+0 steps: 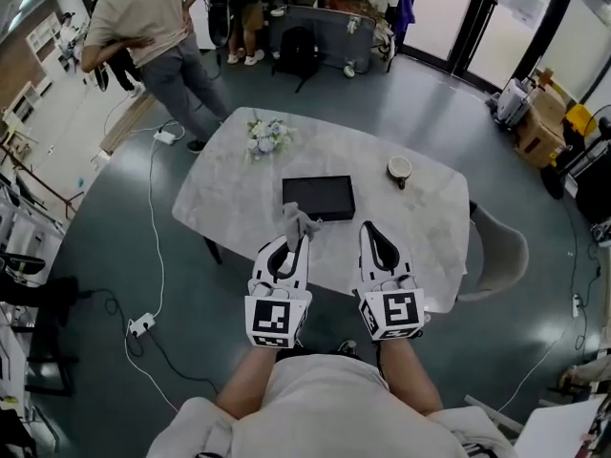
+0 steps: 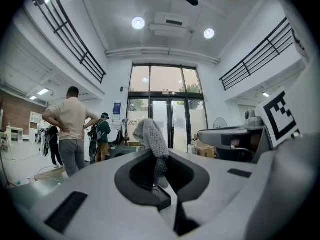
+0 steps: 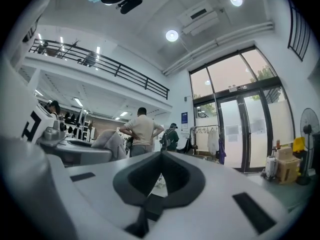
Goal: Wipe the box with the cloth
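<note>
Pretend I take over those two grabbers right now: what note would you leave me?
Grippers: the left gripper is shut on the grey cloth, held up clear of the table. The right gripper is shut and empty.
Things: the black box lies flat on the table beyond both grippers; the cloth isn't touching it.
Done: the cloth is picked up; whether any wiping has happened can't be told.
Left: lower the cloth onto the box and wipe.

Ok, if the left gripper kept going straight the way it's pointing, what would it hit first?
Probably nothing near: the left gripper, shut on the cloth, points level above the table, and its view looks free as far as the glass doors.
</note>
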`<action>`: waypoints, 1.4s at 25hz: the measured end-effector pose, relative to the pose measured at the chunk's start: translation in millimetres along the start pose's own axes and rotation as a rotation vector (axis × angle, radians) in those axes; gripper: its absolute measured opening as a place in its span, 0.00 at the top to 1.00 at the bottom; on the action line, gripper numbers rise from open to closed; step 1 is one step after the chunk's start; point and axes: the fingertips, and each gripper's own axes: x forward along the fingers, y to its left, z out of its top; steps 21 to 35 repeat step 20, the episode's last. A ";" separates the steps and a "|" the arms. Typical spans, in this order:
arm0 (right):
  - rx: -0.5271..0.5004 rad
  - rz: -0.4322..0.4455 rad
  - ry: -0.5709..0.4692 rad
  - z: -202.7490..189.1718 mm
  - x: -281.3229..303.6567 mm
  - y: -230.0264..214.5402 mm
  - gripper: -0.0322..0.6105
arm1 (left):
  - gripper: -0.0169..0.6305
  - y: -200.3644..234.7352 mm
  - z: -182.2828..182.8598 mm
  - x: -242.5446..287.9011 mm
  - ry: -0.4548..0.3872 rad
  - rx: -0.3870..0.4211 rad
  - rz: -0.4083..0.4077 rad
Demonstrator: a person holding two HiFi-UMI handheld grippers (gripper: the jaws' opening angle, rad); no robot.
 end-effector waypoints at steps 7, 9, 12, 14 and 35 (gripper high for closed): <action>0.019 0.027 0.002 -8.0 -0.6 -12.3 0.91 | 0.92 -4.8 0.9 6.6 -0.012 -0.015 0.039; 0.018 0.032 -0.001 -5.9 -3.6 -16.4 0.91 | 0.92 -11.2 2.4 8.9 -0.014 -0.015 0.035; 0.010 0.030 -0.011 -0.7 -8.9 -21.2 0.91 | 0.92 -19.0 2.5 12.0 -0.014 -0.020 0.030; 0.009 0.021 -0.022 2.6 -11.8 -25.0 0.91 | 0.92 -21.4 4.1 13.8 -0.018 -0.016 0.031; 0.025 0.016 -0.025 3.0 -18.0 -37.0 0.91 | 0.92 -31.7 6.7 17.3 -0.020 -0.011 0.026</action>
